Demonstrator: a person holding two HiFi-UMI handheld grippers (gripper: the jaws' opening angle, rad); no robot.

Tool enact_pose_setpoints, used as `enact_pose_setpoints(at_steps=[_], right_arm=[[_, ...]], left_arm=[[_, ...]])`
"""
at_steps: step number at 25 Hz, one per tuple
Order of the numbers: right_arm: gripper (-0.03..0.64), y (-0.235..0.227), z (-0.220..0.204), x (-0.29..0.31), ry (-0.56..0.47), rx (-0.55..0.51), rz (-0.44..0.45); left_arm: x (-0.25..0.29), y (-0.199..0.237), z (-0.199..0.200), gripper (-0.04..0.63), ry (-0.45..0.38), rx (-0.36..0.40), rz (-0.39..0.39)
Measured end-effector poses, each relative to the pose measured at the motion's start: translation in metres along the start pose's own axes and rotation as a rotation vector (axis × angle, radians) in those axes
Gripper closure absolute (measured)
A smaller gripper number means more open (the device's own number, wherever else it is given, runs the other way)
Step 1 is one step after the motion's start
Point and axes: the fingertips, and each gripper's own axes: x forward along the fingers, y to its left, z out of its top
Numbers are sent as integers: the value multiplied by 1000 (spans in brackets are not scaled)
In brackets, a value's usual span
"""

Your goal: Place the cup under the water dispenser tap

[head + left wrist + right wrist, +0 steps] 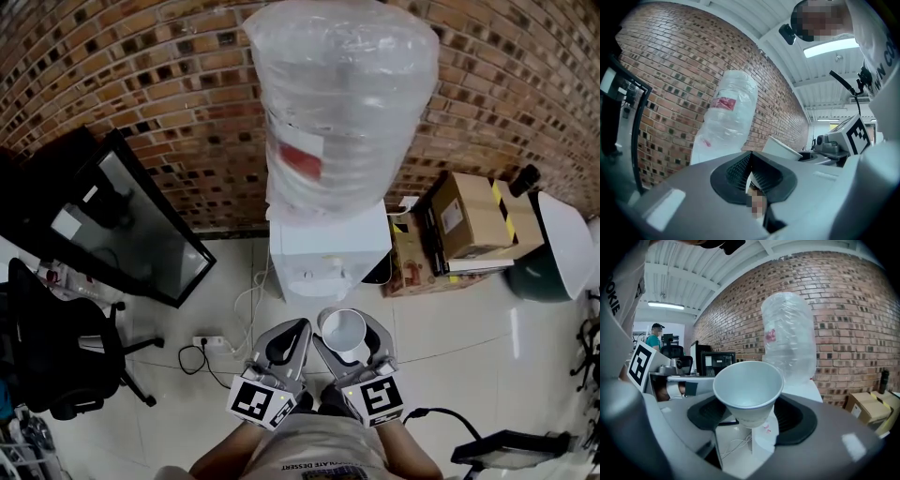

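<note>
Your right gripper (752, 417) has its jaws spread wide and clamped on the white paper cup (749, 391), pads against its lower wall. Only that gripper's view shows this. The head view looks into the cup's mouth, just short of the white water dispenser (328, 251). The cup stands upright, mouth up, long axis near vertical. Your left gripper (751, 171) is closed on nothing.

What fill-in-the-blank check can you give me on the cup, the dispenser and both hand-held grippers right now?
The right hand-held gripper is shut on a white ____.
The left hand-held gripper has shut jaws that hold ____.
The dispenser stands against a ____ wall.
On the dispenser sits a clear ____.
Missing: cup; nothing; brick; bottle.
</note>
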Motion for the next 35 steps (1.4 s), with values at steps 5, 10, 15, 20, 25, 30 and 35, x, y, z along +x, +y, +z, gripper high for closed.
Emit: enact_pose_setpoints(at_steps=[5, 10, 15, 20, 25, 30, 35], right_arm=[[291, -19, -27, 22, 29, 9, -9], [291, -31, -58, 45, 38, -6, -32], [291, -39, -96, 68, 68, -26, -51], [291, -47, -131, 89, 80, -34, -59], [291, -54, -173, 105, 100, -20, -72], [291, -71, -209, 126, 89, -5, -110], [291, -87, -253, 147, 98, -33, -130]], left_arm=[[14, 7, -29, 612, 13, 2, 12], [25, 21, -60, 612, 34, 10, 20], [36, 38, -99, 612, 48, 4, 13], [54, 62, -135, 612, 64, -11, 48], [57, 68, -165, 612, 81, -17, 44], [65, 81, -195, 612, 58, -36, 59], [77, 83, -226, 612, 71, -59, 54]])
